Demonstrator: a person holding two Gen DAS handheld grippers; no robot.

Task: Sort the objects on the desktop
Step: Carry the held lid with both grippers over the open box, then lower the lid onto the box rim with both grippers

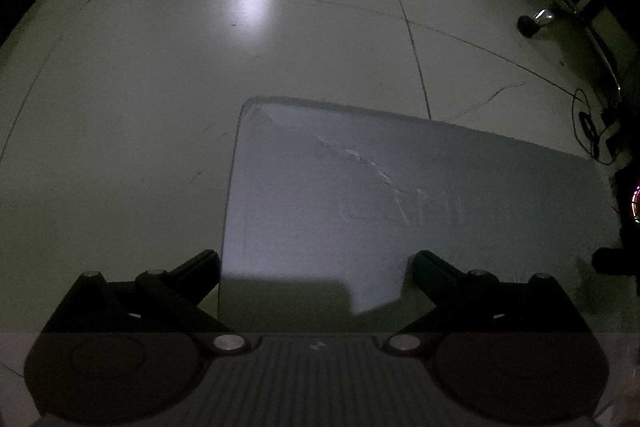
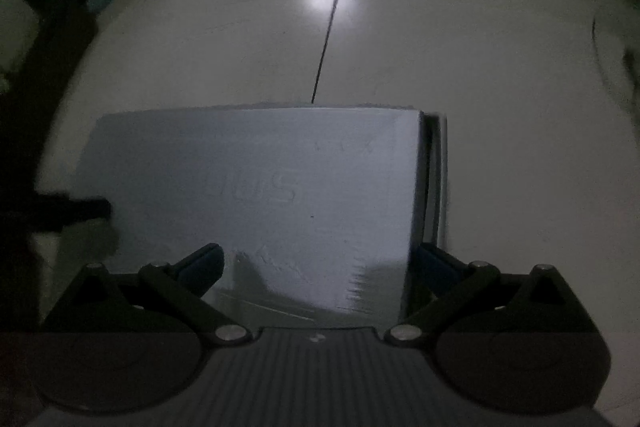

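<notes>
The scene is dim. A grey desk surface with faint embossed lettering [image 1: 400, 195] fills the lower part of the left wrist view, with tiled floor beyond it. My left gripper [image 1: 316, 267] is open and empty above the desk's near left part. The same grey surface [image 2: 256, 187] shows in the right wrist view, with its right edge near my right gripper [image 2: 316, 263], which is open and empty. No desktop objects show in either view.
A pale tiled floor [image 1: 200, 67] with a light reflection lies beyond the desk. Chair legs with castors [image 1: 532, 23] and cables [image 1: 588, 123] are at the right. Dark furniture [image 2: 32, 107] stands at the left of the right wrist view, which is blurred.
</notes>
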